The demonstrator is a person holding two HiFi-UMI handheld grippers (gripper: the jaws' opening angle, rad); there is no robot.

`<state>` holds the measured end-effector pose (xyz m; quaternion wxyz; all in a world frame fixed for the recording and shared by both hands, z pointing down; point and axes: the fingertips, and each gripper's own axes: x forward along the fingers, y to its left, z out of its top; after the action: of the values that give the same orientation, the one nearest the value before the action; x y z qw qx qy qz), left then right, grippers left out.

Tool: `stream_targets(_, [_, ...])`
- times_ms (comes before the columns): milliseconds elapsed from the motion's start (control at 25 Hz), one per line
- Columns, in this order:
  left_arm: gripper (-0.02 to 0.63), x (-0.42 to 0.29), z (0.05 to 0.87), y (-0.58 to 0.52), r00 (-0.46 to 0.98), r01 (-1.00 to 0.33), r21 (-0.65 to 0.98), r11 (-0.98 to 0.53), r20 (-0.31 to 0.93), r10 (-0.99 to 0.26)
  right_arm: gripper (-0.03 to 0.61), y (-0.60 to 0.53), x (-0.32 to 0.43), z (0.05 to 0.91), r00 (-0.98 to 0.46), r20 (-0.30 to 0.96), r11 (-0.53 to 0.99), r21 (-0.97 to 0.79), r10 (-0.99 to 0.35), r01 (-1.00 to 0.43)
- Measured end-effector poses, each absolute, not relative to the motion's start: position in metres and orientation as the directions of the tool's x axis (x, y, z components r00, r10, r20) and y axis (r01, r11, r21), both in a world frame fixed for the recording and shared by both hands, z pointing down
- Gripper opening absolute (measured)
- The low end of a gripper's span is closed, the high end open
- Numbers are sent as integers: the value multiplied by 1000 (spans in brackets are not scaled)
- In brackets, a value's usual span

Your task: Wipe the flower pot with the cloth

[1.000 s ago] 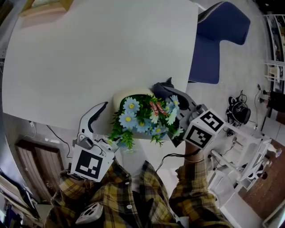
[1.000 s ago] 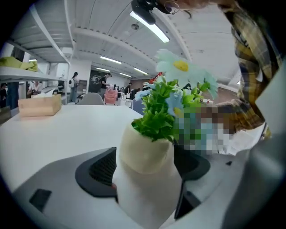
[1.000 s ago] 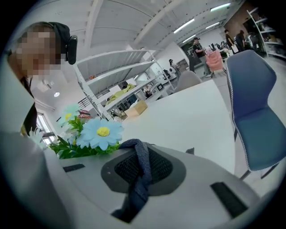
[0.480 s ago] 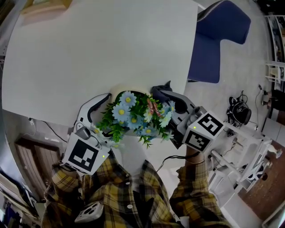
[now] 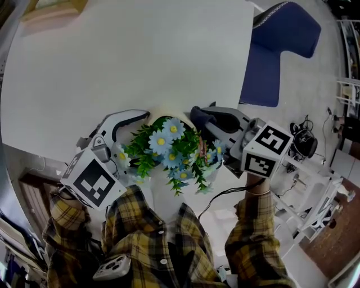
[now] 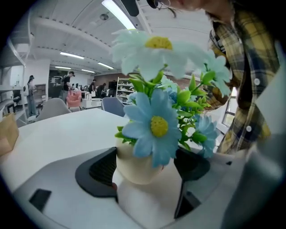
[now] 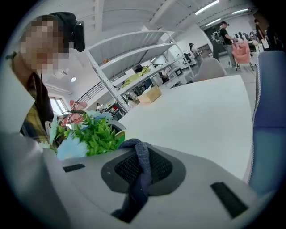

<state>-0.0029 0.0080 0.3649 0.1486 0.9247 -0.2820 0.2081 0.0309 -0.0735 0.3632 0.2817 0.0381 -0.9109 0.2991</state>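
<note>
A cream flower pot (image 6: 134,164) filled with blue daisies (image 5: 169,147) and green leaves is at the near edge of the white table (image 5: 129,56). My left gripper (image 5: 145,121) reaches in from the left and is shut on the pot, whose round body sits between the two dark pads (image 6: 100,171). From the right comes my right gripper (image 5: 203,117), shut on a dark blue-grey cloth (image 7: 142,166) that hangs as a twisted strip between its jaws. It lies close against the foliage (image 7: 94,134). In the head view, the leaves hide most of the pot.
A blue chair (image 5: 277,50) stands beyond the table's right edge. A light wooden box (image 5: 53,8) sits at the table's far left corner. White rack frames (image 5: 315,188) and cables fill the floor to the right. My plaid-sleeved arms are directly below the pot.
My left gripper has swung left and upward, its finger now curving round the pot. The flowers shifted slightly left. The right gripper with the cloth rose a little beside them.
</note>
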Motion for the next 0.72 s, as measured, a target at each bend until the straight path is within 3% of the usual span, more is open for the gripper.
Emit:
stream_targets(400, [411, 16, 368, -18, 830, -372, 171, -912, 501, -245, 15, -103, 14, 374, -812, 543, 821, -550, 216, -149])
stream_targets(720, [411, 15, 369, -16, 850, -302, 177, -937, 496, -180, 15, -104, -5, 377, -790, 576, 837, -523, 210, -158])
